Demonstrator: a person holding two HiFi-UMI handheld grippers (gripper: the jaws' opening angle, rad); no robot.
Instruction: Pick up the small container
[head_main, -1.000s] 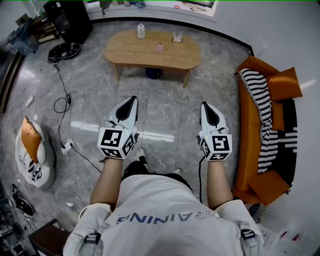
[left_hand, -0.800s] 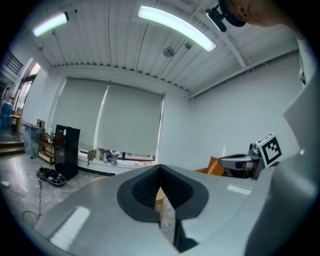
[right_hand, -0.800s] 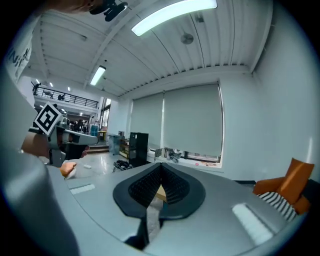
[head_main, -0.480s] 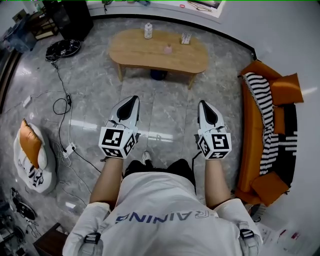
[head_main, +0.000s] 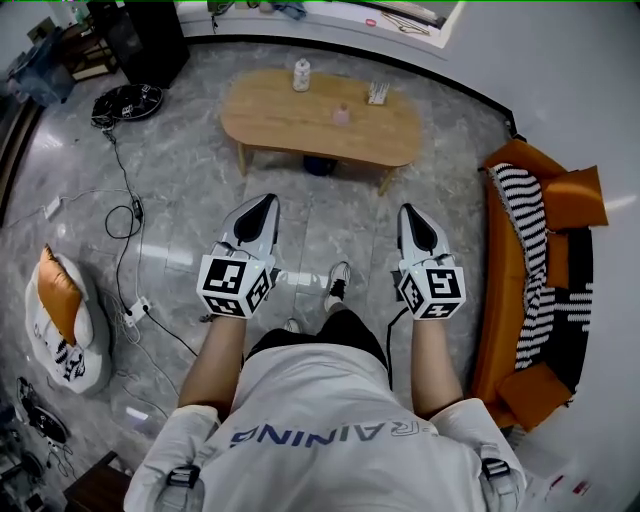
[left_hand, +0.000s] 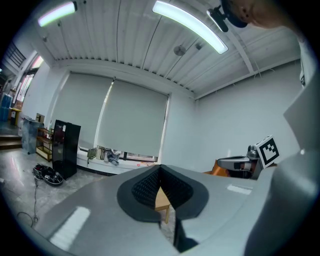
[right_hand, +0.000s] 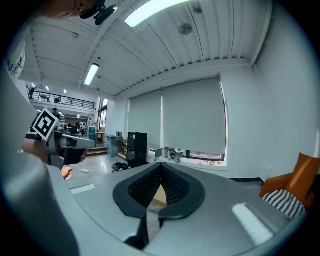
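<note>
A small pink container (head_main: 341, 116) stands near the middle of an oval wooden coffee table (head_main: 290, 125) at the far side of the floor. With it on the table are a white bottle (head_main: 301, 74) and a small holder (head_main: 378, 93). My left gripper (head_main: 263, 203) and right gripper (head_main: 411, 213) are held side by side in front of the person's body, well short of the table. Both are shut with nothing between the jaws. In the left gripper view a sliver of the table (left_hand: 162, 200) shows below the closed left gripper (left_hand: 160, 172). The right gripper (right_hand: 161, 170) shows the same.
An orange sofa (head_main: 520, 270) with a striped blanket runs along the right. Cables (head_main: 125, 210) trail over the grey stone floor on the left, near a white-and-orange beanbag seat (head_main: 60, 310). A blue object (head_main: 320, 163) sits under the table. The person's shoe (head_main: 337, 282) steps forward between the grippers.
The table and its objects have slid lower and slightly right in the head view, so they are nearer. A foot has stepped forward. Both grippers keep the same pose, shut.
</note>
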